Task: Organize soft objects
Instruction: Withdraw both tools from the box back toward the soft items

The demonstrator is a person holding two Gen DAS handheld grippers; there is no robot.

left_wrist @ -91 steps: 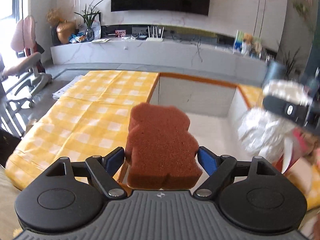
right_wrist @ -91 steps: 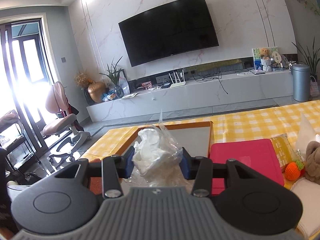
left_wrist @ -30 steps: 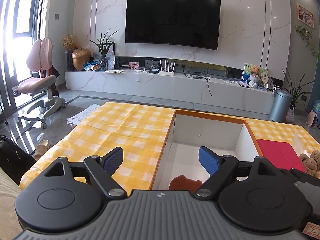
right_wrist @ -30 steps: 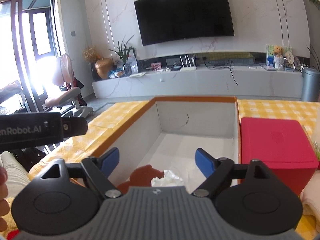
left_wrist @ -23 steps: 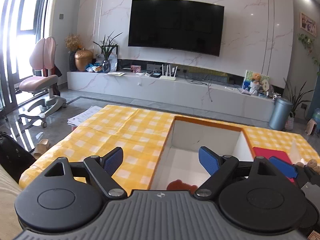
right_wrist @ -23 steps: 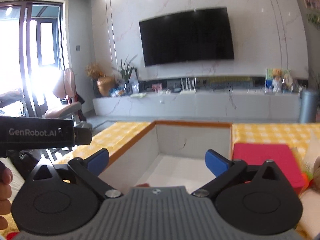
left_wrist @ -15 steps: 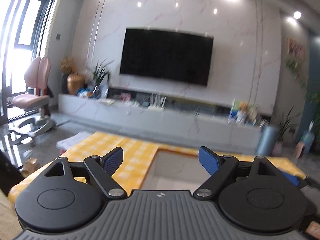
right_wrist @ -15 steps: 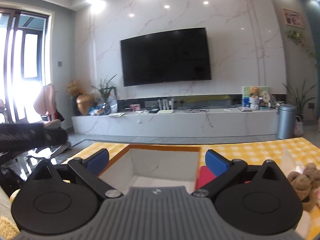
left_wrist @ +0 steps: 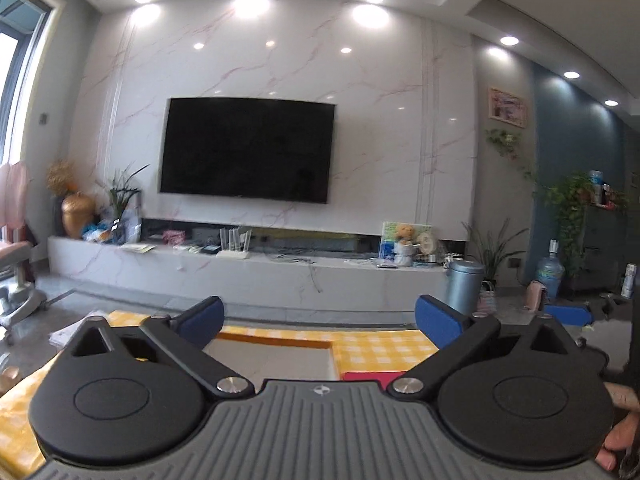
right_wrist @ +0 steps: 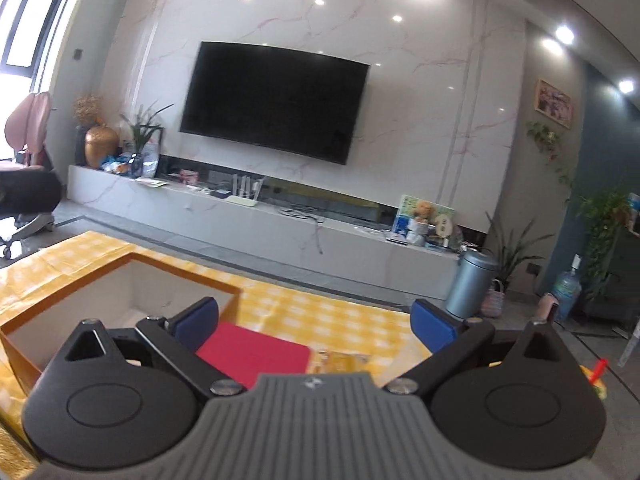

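My left gripper (left_wrist: pixel 320 322) is open and empty, raised and pointing at the TV wall. My right gripper (right_wrist: pixel 314 322) is open and empty, also raised. The orange-rimmed storage box (right_wrist: pixel 132 292) sits on the yellow checked table (right_wrist: pixel 320 320), left of and below the right gripper; only its far wall (left_wrist: pixel 276 354) shows in the left wrist view. The brown sponge and the white plastic bag are out of sight. A red pad (right_wrist: pixel 252 354) lies right of the box and also shows in the left wrist view (left_wrist: pixel 362 376). A yellow packet (right_wrist: pixel 340 362) lies beside it.
A TV (left_wrist: pixel 248 150) hangs above a marble console (left_wrist: pixel 240 276). A grey bin (right_wrist: pixel 472 284) and a water bottle (right_wrist: pixel 566 290) stand on the floor at right. A pink chair (right_wrist: pixel 28 136) is at far left. The right gripper's blue pad (left_wrist: pixel 568 314) shows in the left wrist view.
Three seconds ago the left gripper held the sponge and the right the plastic bag; both were let go into the box. Both grippers then rose and tilted up, and the right one swung rightward.
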